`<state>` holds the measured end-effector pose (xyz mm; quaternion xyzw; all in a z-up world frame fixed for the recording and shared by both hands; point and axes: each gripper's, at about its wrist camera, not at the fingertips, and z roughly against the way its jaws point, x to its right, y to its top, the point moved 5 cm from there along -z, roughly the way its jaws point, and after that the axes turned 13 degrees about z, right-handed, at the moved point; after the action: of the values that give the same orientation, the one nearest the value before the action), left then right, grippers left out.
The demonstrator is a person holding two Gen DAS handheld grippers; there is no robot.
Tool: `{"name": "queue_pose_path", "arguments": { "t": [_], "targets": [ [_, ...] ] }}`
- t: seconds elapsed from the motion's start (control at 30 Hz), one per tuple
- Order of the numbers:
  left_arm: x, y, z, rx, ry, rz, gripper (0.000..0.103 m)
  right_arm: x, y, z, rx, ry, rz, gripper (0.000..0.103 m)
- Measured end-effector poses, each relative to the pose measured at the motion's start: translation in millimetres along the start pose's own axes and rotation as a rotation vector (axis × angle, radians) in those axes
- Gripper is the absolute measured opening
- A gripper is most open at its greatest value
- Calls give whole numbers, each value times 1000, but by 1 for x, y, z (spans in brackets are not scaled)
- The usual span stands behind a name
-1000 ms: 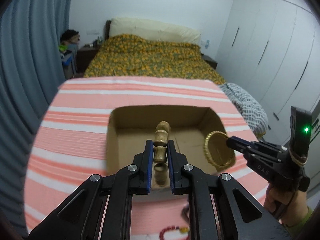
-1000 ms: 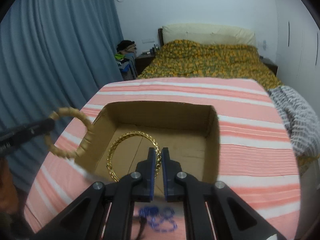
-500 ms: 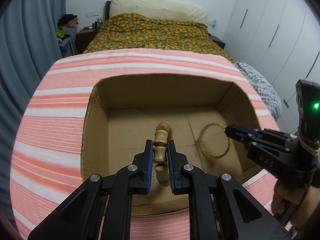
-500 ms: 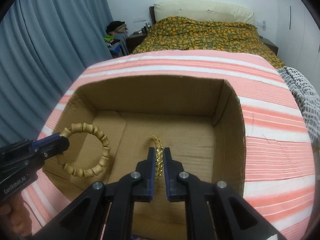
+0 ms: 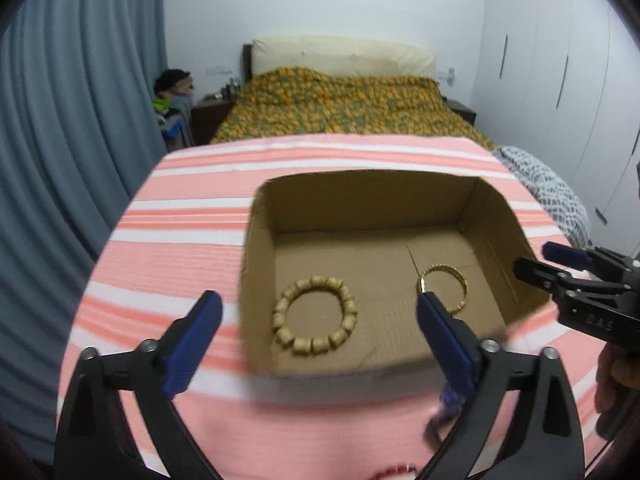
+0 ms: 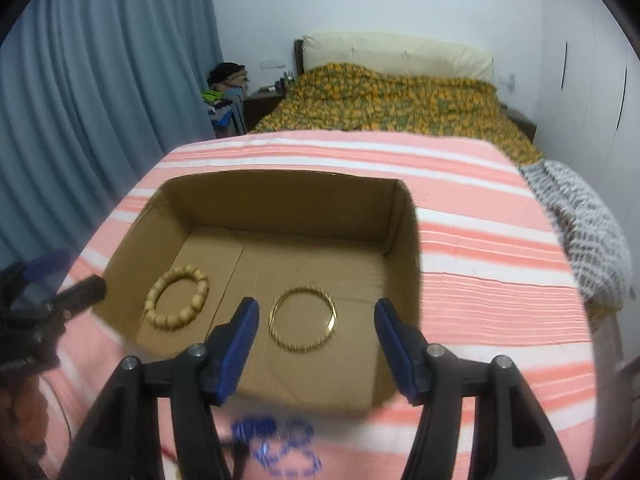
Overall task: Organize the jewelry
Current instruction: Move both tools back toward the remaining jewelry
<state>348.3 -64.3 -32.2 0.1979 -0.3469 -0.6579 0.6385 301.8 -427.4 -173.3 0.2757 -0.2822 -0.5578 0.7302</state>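
Note:
An open cardboard box (image 5: pixel 256 264) (image 6: pixel 400 248) stands on the pink striped cloth. A wooden bead bracelet (image 5: pixel 315 315) (image 6: pixel 177 297) lies flat on its floor at the left. A gold bangle (image 5: pixel 442 286) (image 6: pixel 303 319) lies flat to its right. My left gripper (image 5: pixel 318 310) hangs above the box's near wall, its jaws opening wide, nothing pressed between the pads. My right gripper (image 6: pixel 316 316) hovers over the bangle with its jaws opening, the bangle lying free below. Each gripper shows at the edge of the other's view: the right gripper (image 5: pixel 536 260), the left gripper (image 6: pixel 72 276).
A blue bead piece (image 6: pixel 276 444) lies on the cloth in front of the box, and a red bead string (image 5: pixel 394 472) shows at the bottom edge. Beyond the table stand a bed (image 5: pixel 344 112), grey-blue curtains (image 5: pixel 80 120) at the left and white wardrobes (image 5: pixel 560 80) at the right.
Both grippers dipped into the box, then let go: the wooden bracelet and the gold bangle now lie flat on the box floor. Both sets of jaws have spread and drawn back.

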Motion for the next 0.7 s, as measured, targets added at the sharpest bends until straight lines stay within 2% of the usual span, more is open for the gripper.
{"name": "queue_pose_path", "arguments": {
  "t": [0.07,0.2,0.4,0.5,0.7],
  "targets": [
    [-4,-16,22,17,4,-2,100,-3,-7,17,16,-11,19,70],
    [-9,-51,52,9,17,-30,101,-12,-54,60,34,-24,50,70],
    [-7,-119,94,-12,129,-111,101,-35,-129,106,22,-52,55,70],
    [-6,-149,115,-14,138,-134,102,-44,-163,122,0,-67,45,70],
    [-15,-189,140,-70,113,-60,102,-60,-207,150,-15,-41,-12,70]
  ]
}}
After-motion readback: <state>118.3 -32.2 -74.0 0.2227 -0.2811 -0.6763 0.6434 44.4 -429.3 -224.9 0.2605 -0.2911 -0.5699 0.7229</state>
